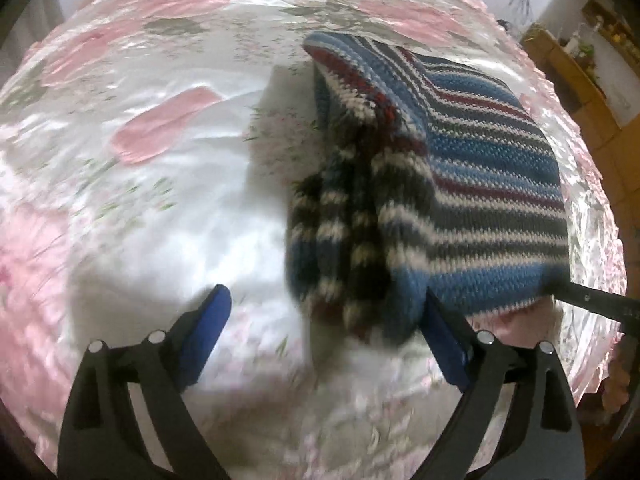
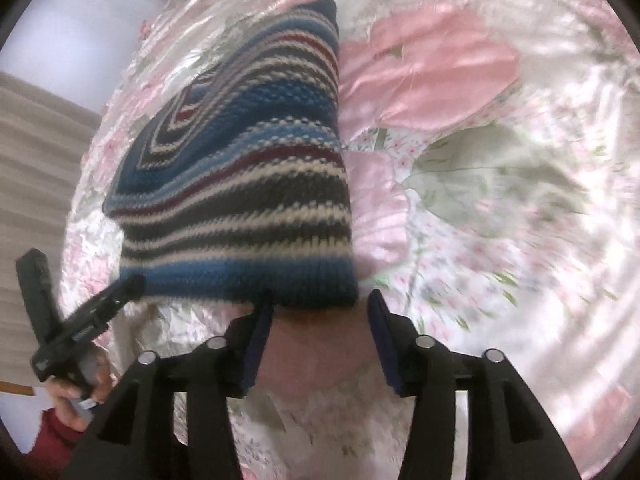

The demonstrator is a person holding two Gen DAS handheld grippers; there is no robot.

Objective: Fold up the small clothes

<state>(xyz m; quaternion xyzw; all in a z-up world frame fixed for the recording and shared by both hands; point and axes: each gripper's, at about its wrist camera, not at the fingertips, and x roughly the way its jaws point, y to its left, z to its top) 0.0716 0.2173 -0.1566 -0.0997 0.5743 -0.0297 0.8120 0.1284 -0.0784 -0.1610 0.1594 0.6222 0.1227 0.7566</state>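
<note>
A knitted sweater [image 1: 480, 184] with blue, white, grey and dark red stripes lies folded on the table, a blurred sleeve or flap bunched along its left side. My left gripper [image 1: 326, 320] is open wide, and the sweater's near corner sits just ahead of its blue pads [image 1: 212, 320]. In the right wrist view the sweater [image 2: 240, 184] fills the middle. My right gripper [image 2: 320, 312] is open, with the sweater's near hem at its fingertips and nothing pinched. The left gripper [image 2: 80, 320], held by a hand [image 2: 76, 392], touches the hem's left corner.
A glossy white satin tablecloth [image 1: 140, 184] with pink flowers covers the round table; its edge curves close behind the sweater. Cardboard boxes and shelves [image 1: 568, 52] stand beyond the table. A beige curtain or wall [image 2: 32, 168] is to the left.
</note>
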